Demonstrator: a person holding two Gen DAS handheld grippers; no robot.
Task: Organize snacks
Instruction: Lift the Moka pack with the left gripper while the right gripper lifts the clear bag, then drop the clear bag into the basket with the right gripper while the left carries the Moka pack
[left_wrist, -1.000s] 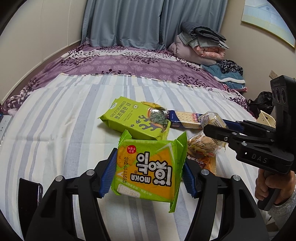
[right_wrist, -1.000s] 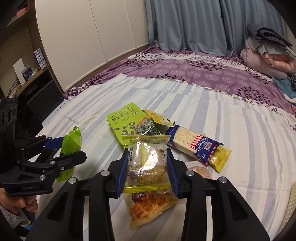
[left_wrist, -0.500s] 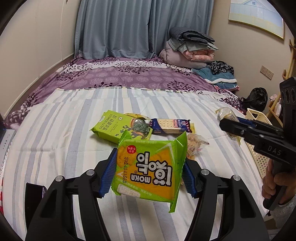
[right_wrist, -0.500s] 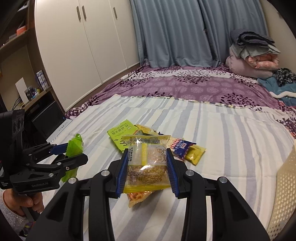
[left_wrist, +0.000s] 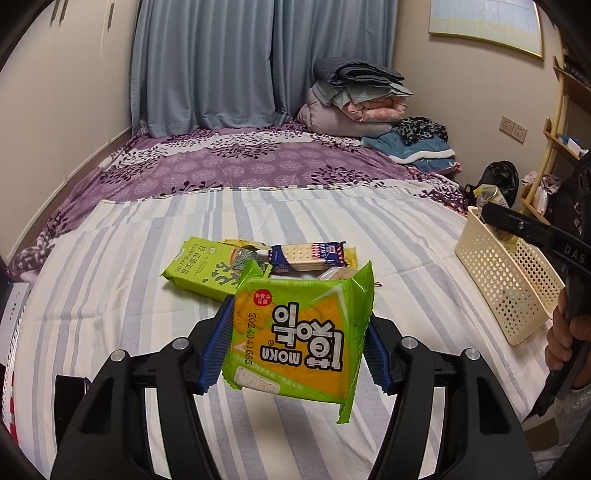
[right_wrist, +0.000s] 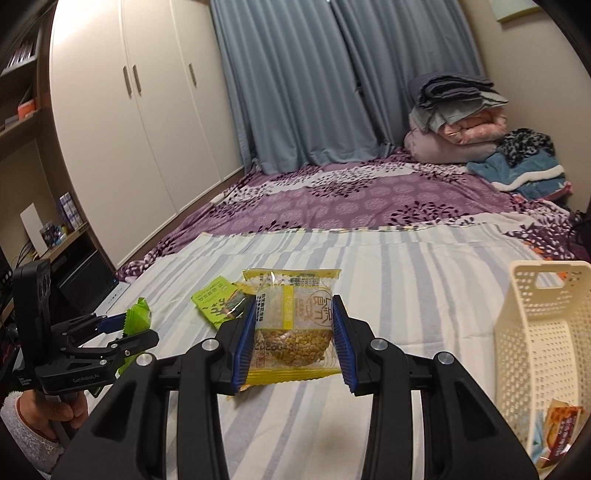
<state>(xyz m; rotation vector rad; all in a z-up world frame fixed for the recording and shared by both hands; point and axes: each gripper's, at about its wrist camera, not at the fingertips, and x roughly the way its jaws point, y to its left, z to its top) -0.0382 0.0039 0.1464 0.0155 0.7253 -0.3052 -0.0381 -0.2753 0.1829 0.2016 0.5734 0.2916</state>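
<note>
My left gripper (left_wrist: 297, 350) is shut on a green-and-orange MOKA cracker pack (left_wrist: 299, 332), held above the striped bed sheet (left_wrist: 110, 295). My right gripper (right_wrist: 293, 339) is shut on a clear-and-yellow packet with a seed cake (right_wrist: 291, 325) inside. In the left wrist view the right gripper (left_wrist: 517, 229) hangs over the far end of a cream perforated basket (left_wrist: 498, 273). In the right wrist view the basket (right_wrist: 535, 332) stands at the right, the left gripper (right_wrist: 125, 332) at the left. A green seaweed pack (left_wrist: 199, 266) and a blue cracker sleeve (left_wrist: 310, 254) lie on the sheet.
An orange snack packet (right_wrist: 561, 424) lies in the basket's bottom. Folded blankets (left_wrist: 358, 99) are piled at the bed's far right corner. A white wardrobe (right_wrist: 129, 110) runs along the left wall. A black bag (left_wrist: 498, 181) sits beyond the bed's right edge.
Both grippers have risen and swung right with their packs still held. The loose snacks dropped back in view, and the cream basket has come into both views.
</note>
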